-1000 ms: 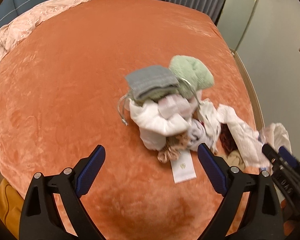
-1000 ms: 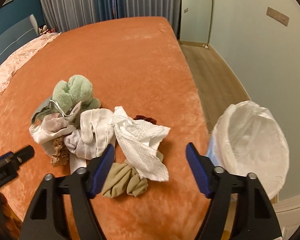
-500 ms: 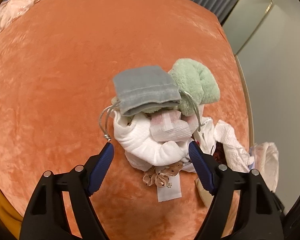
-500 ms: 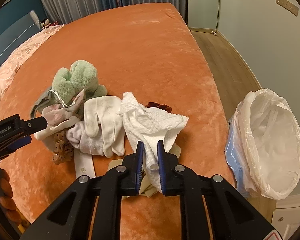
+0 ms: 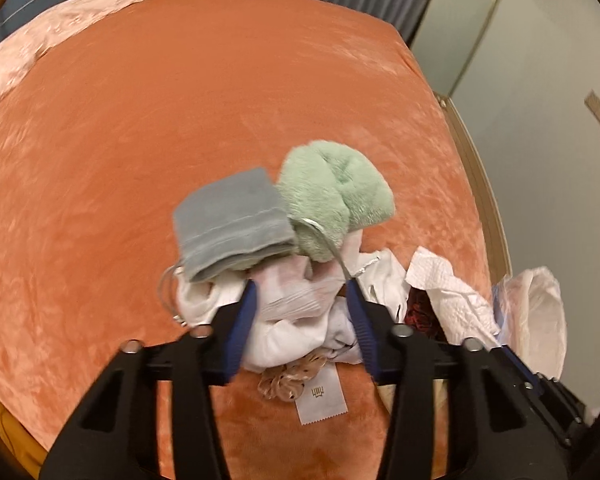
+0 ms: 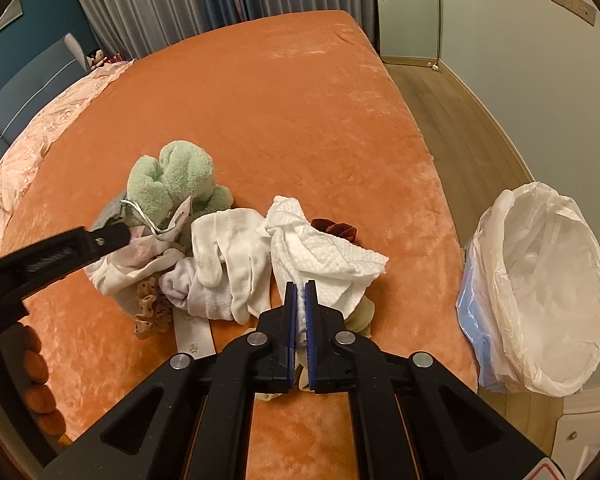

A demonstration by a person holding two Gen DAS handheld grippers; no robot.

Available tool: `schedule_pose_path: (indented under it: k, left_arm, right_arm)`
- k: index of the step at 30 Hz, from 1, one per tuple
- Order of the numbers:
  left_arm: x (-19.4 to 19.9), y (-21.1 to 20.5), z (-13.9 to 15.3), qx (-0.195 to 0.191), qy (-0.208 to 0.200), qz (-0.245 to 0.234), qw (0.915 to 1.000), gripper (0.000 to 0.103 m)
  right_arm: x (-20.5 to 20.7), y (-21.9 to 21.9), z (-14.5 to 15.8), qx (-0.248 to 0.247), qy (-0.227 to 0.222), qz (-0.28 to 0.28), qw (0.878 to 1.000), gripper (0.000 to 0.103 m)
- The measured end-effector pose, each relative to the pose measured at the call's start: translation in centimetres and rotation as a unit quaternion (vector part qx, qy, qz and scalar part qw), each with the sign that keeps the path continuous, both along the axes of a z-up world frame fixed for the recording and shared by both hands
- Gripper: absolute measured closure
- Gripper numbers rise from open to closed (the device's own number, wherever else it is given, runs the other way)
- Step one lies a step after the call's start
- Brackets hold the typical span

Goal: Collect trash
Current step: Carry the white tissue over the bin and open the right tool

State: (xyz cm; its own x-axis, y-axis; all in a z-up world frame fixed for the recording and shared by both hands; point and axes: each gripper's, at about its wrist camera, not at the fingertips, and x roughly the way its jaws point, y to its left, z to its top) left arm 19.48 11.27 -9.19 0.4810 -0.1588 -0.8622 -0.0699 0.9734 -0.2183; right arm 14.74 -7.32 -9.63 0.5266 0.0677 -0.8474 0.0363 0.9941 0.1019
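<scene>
A pile of items lies on the orange bed. My right gripper (image 6: pixel 299 286) is shut on the near edge of a crumpled white paper towel (image 6: pixel 320 252), which also shows in the left wrist view (image 5: pixel 452 292). My left gripper (image 5: pixel 300 300) is partly closed around a crumpled pinkish-white wrapper (image 5: pixel 296 292) in the pile; its pads touch the wrapper's sides. The white-lined trash bin (image 6: pixel 540 296) stands on the floor right of the bed.
The pile holds a green fluffy item (image 5: pixel 336 208), a grey pouch (image 5: pixel 232 220), white gloves (image 6: pixel 228 252), a beige scrunchie (image 6: pixel 150 312), a dark red scrunchie (image 6: pixel 334 228), a white tag (image 5: pixel 320 396) and an olive cloth (image 6: pixel 362 316). A pink blanket (image 6: pixel 48 120) lies far left.
My left gripper has narrowed from wide open onto the wrapper in the pile. My right gripper closed on the paper towel's edge and holds it.
</scene>
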Motion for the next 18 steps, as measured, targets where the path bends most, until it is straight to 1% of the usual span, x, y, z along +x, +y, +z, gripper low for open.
schedule_pose_path:
  k: [1, 3, 4, 9, 14, 18]
  left_arm:
    - [0.3, -0.2, -0.4, 0.001, 0.010, -0.004, 0.9999, 0.088]
    - [0.5, -0.3, -0.8, -0.007, 0.020, -0.007, 0.9998, 0.099]
    - [0.3, -0.4, -0.7, -0.006, 0.019, -0.008, 0.9998, 0.102]
    - [-1.3, -0.6, 1.5, -0.013, -0.010, -0.017, 0.9997, 0.103]
    - [-2.7, -1.1, 4.8, -0.031, -0.035, -0.031, 0.9984, 0.103]
    - [-3.9, -2.5, 7.7, -0.040, -0.057, -0.049, 0.9964, 0.103]
  right_arm:
    - [-0.1, 0.1, 0.1, 0.001, 0.000, 0.001, 1.000, 0.099]
    - [-0.3, 0.2, 0.3, 0.003, 0.000, 0.002, 1.000, 0.099]
    - [-0.4, 0.3, 0.5, 0.004, -0.001, 0.002, 1.000, 0.099]
    - [-1.3, 0.4, 2.4, 0.008, -0.019, 0.005, 1.000, 0.099]
    - [-2.1, -0.1, 5.8, 0.014, -0.055, 0.005, 0.998, 0.099]
    - [-2.8, -1.1, 8.5, 0.016, -0.083, -0.001, 0.996, 0.099]
